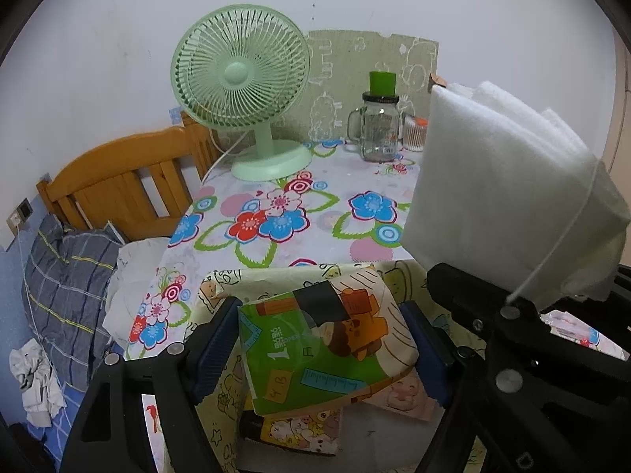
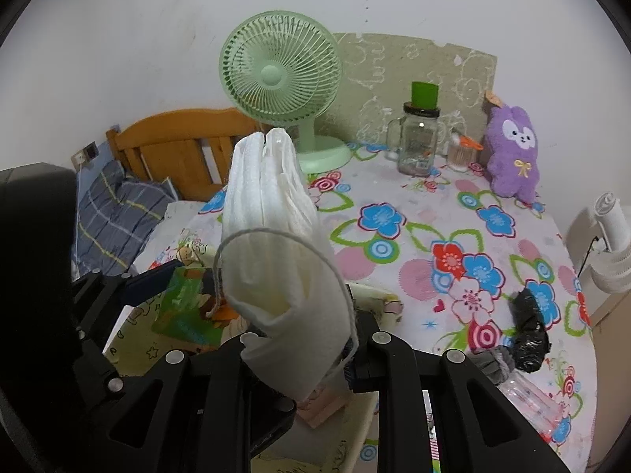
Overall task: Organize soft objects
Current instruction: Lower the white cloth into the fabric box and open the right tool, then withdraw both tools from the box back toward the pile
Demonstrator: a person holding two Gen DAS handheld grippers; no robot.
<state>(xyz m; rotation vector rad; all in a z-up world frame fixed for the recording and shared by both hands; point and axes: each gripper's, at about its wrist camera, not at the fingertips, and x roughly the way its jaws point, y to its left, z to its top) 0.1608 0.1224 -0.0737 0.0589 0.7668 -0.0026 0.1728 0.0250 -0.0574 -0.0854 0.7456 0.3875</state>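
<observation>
Right tool point(image 2: 299, 358) clamped on folded white masks point(image 2: 272, 244), left tool point(image 1: 319, 339) gripping colourful tissue pack point(image 1: 327, 339)

You face a plain white wall point(image 1: 118, 39) in even, soft light. A wooden headboard point(image 1: 118, 181) stands at ten o'clock beside the flowered tabletop point(image 1: 307, 205). A wall socket point(image 1: 21, 213) sits at nine o'clock, above plaid bedding point(image 1: 63, 276).

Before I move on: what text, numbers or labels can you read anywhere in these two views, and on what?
"1": green tissue pack held in the left tool.
"4 B": same pack, lower corner.
Small print beside the "1": too blurred to read.
Label on the glass jar: too small to read.
White folded pads in the right tool: no text.
</observation>
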